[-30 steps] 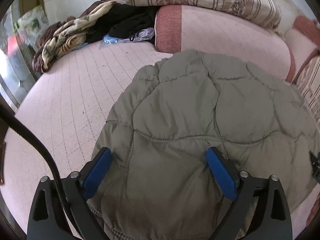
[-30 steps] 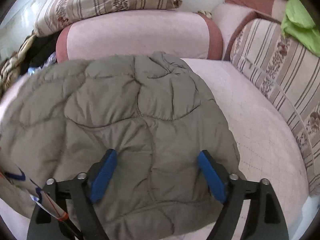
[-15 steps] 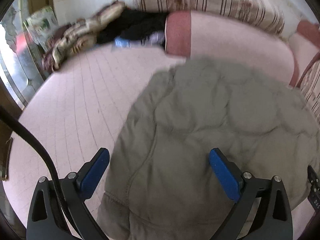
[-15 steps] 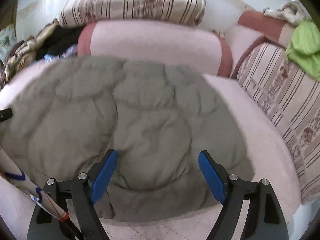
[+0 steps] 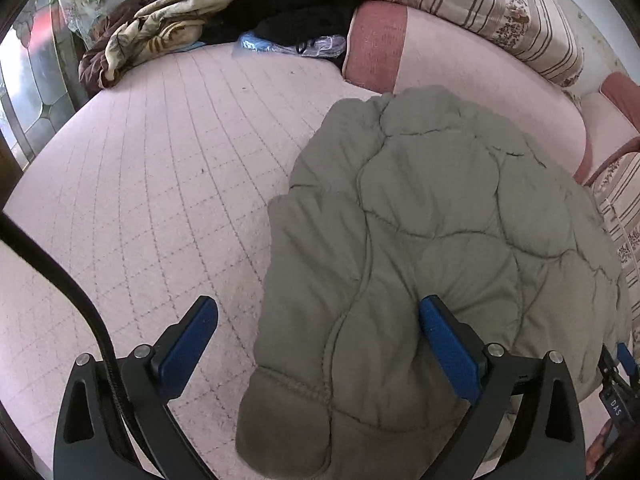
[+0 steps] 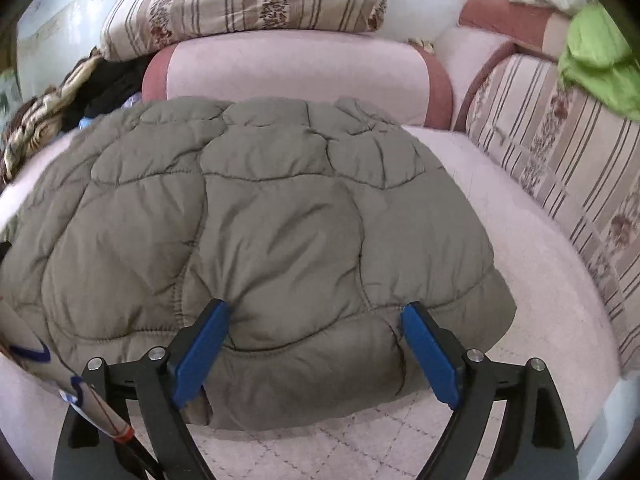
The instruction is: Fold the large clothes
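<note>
Left wrist view: the left hand-held gripper [image 5: 316, 344] hangs spread over the near left edge of the olive-grey quilted puffer jacket [image 5: 440, 232], which lies on the pink quilted bed [image 5: 160, 184]. Right wrist view: the right hand-held gripper [image 6: 316, 344], also spread, straddles the jacket's [image 6: 260, 224] near hem. The fold looks unstarted; next, both should pinch that hem.

Left hand-held gripper [image 5: 316, 342] has shifted left: its left finger [image 5: 188, 340] now over bare pink bed cover [image 5: 160, 200], off the quilted jacket [image 5: 440, 240]. Right hand-held gripper [image 6: 316, 344] drew back, exposing jacket's near hem [image 6: 304, 404].
</note>
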### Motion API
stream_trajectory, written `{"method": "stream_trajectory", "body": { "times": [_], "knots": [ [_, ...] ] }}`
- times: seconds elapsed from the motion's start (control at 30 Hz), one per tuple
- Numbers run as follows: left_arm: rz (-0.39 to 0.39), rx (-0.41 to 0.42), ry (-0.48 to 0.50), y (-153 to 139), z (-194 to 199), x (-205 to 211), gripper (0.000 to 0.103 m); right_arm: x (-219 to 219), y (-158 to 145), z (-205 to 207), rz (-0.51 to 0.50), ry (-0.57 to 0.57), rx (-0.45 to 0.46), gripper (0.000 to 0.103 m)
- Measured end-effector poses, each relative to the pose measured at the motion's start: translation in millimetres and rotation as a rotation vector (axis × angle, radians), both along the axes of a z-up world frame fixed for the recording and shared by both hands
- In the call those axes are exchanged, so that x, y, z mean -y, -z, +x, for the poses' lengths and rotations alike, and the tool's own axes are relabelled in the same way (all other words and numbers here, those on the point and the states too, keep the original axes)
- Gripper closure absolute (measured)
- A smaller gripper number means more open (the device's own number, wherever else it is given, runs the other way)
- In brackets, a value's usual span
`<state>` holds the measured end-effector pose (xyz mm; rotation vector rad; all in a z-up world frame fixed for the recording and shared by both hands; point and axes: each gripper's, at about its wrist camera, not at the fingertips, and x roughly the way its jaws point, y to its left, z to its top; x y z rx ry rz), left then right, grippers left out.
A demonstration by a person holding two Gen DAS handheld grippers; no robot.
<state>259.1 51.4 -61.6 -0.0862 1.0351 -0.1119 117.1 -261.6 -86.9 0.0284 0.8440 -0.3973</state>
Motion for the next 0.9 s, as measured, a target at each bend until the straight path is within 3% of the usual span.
{"method": "stream_trajectory", "body": {
  "times": [0.13, 0.23, 0.4, 0.53, 0.83, 0.9],
  "knots": [
    [0.02, 0.022, 0.017, -4.4, 2.1, 3.4, 0.002, 6.2, -5.2, -8.3, 0.037, 0.009, 0.001, 0.011],
    [0.036, 0.114, -0.001, -23.3, -7.9, 6.3, 0.003, 14.3, -8.9, -26.8, 0.074, 0.036, 0.009, 0.011],
    [0.192, 0.424, -0.072, -80.5, -61.7, 20.0, 0.003, 21.3, -16.2, -64.4, 0.079, 0.076, 0.032, 0.011],
    [0.231, 0.575, -0.102, -114.4, -107.5, 24.8, 0.002, 21.7, -27.3, -94.8, 0.104, 0.092, 0.065, 0.011],
    [0.158, 0.594, -0.079, -151.1, -209.0, 19.9, 0.001, -9.8, -50.6, -147.5, 0.117, 0.044, 0.133, 0.011],
    [0.123, 0.548, -0.054, -155.0, -224.9, 21.0, 0.001, -17.5, -53.2, -157.5, 0.108, 0.027, 0.141, 0.011]
  ]
}}
